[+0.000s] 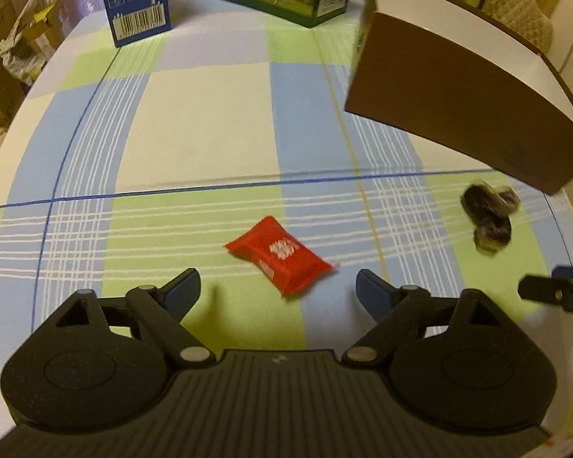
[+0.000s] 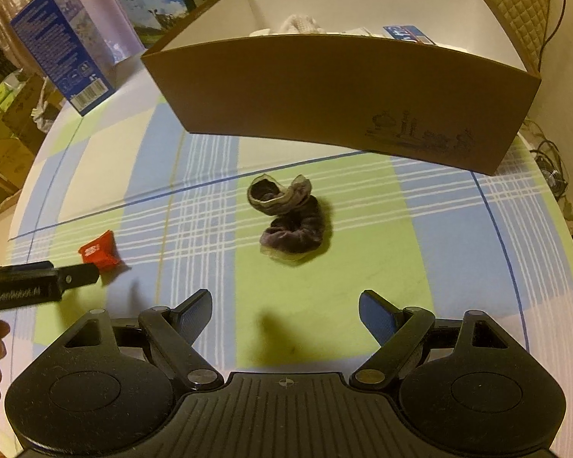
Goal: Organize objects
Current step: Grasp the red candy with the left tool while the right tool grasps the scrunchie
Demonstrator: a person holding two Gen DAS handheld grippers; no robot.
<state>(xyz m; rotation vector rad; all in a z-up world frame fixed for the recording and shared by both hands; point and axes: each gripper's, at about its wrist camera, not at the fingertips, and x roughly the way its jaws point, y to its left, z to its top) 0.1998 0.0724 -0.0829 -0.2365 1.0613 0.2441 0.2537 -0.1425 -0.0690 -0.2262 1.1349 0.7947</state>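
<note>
Pickup is the step in hand, judging by the layout: both claws hang spread apart and empty above the checked desk (image 1: 210, 114). The left claw (image 1: 277, 290) faces a red packet (image 1: 280, 255) lying just ahead of its tips; the right claw (image 2: 285, 311) faces a crumpled dark sock (image 2: 290, 221) near the brown box (image 2: 343, 91). Next, each should probably lower, straddle its item and close.

Left gripper (image 1: 277, 290) and right gripper (image 2: 285, 311) match — matte black plastic bodies, ribbed centre plate flanked by two round stippled housings. Linkage arms carry silver pivot pins; triangular cut-outs sit in the outer links. Fingers (image 1: 181, 291) are black with blue pads. Right unit's plate has a small crosshair mark. Seen side-on, the left unit bears pale lettering — illegible.
</note>
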